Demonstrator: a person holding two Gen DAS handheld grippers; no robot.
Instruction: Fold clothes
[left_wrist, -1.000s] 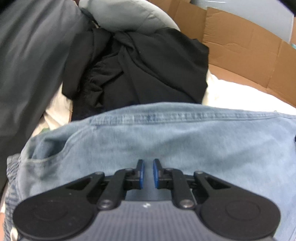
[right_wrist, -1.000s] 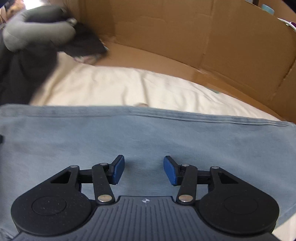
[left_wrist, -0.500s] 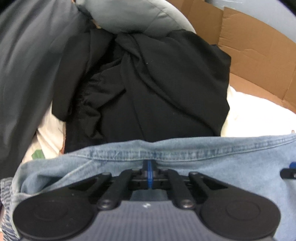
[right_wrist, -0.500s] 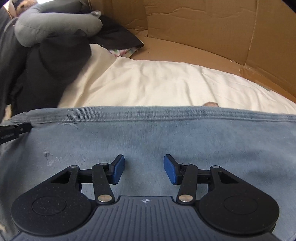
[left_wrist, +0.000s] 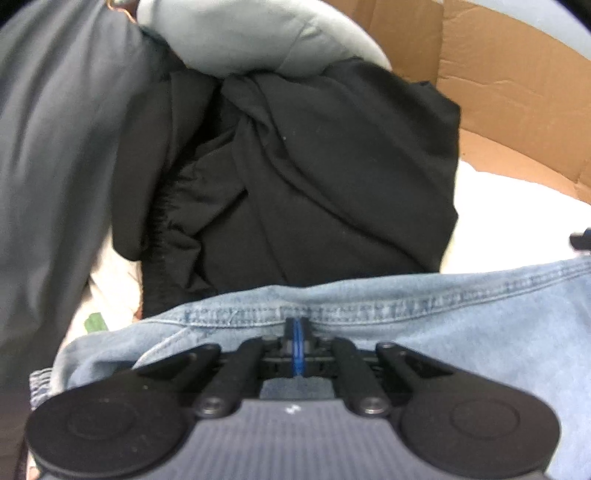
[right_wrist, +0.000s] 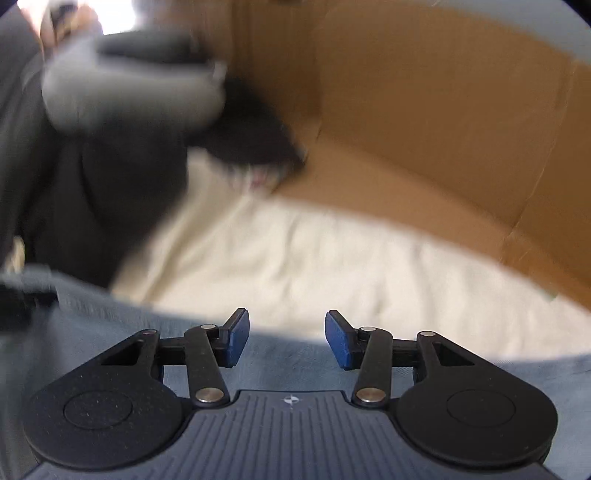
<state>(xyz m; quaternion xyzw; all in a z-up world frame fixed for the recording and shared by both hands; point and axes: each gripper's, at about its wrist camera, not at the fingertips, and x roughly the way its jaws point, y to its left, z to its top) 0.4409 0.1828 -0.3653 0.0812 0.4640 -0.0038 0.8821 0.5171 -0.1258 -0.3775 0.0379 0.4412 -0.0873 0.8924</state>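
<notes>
While our left gripper (left_wrist: 297, 345) pinches the stitched hem of the jeans (left_wrist: 461, 325), its blue pads pressed together, a black garment (left_wrist: 314, 184) lies heaped just beyond. Our right gripper (right_wrist: 287, 339) hangs with its jaws wide over the jeans' (right_wrist: 110, 332) edge, holding nothing; a cream sheet (right_wrist: 332, 258) and cardboard (right_wrist: 443, 129) lie ahead.

The jeans (left_wrist: 461, 325) are showing faded light-blue denim with darker stitched hem lines. The heaped garment (left_wrist: 314, 177) is looking plain black, the cushion (left_wrist: 251, 33) pale grey, the sheet (right_wrist: 314, 258) cream, the cardboard (right_wrist: 443, 110) tan. The claw pads (right_wrist: 236, 338) are showing blue on black.
</notes>
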